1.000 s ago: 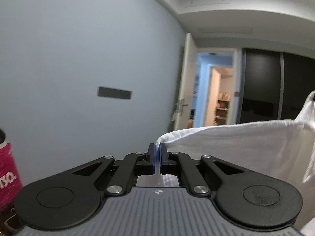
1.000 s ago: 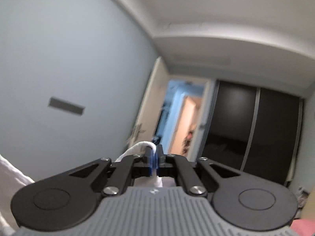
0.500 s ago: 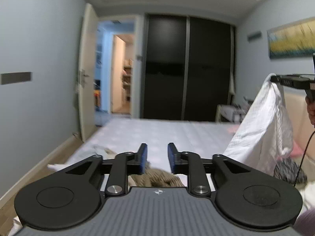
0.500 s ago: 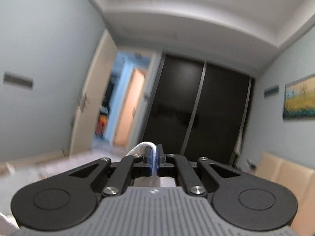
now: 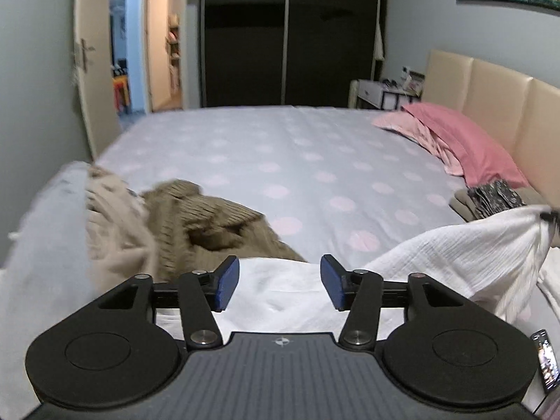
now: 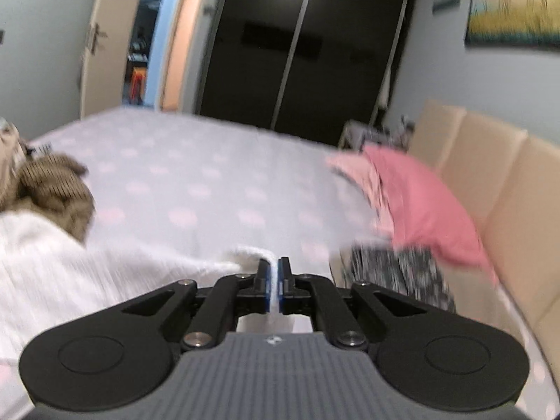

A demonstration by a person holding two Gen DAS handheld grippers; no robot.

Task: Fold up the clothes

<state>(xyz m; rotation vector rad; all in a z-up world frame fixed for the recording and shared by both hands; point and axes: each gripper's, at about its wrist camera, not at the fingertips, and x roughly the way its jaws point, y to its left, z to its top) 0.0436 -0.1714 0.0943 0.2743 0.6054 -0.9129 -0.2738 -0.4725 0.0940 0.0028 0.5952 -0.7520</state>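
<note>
A white garment [image 5: 437, 255] lies spread over the near edge of the bed [image 5: 297, 161]; it also shows in the right wrist view [image 6: 70, 273]. My left gripper [image 5: 280, 285] is open and empty just above the white cloth. My right gripper [image 6: 274, 287] is shut on a corner of the white garment, low over the bed; its tip shows at the far right of the left wrist view [image 5: 551, 215]. A brown knitted garment [image 5: 206, 224] and a beige one [image 5: 112, 217] lie crumpled at the left.
Pink pillows [image 5: 462, 143] lie by the beige headboard [image 5: 490, 87] at the right. A black-and-white patterned cloth [image 5: 497, 197] lies near them. A dark wardrobe [image 5: 290, 35] and an open door [image 5: 94, 63] stand beyond the bed.
My left gripper let go of the white garment, opened wide and dropped to the bed. My right gripper came down with its corner, laying the garment onto the bed.
</note>
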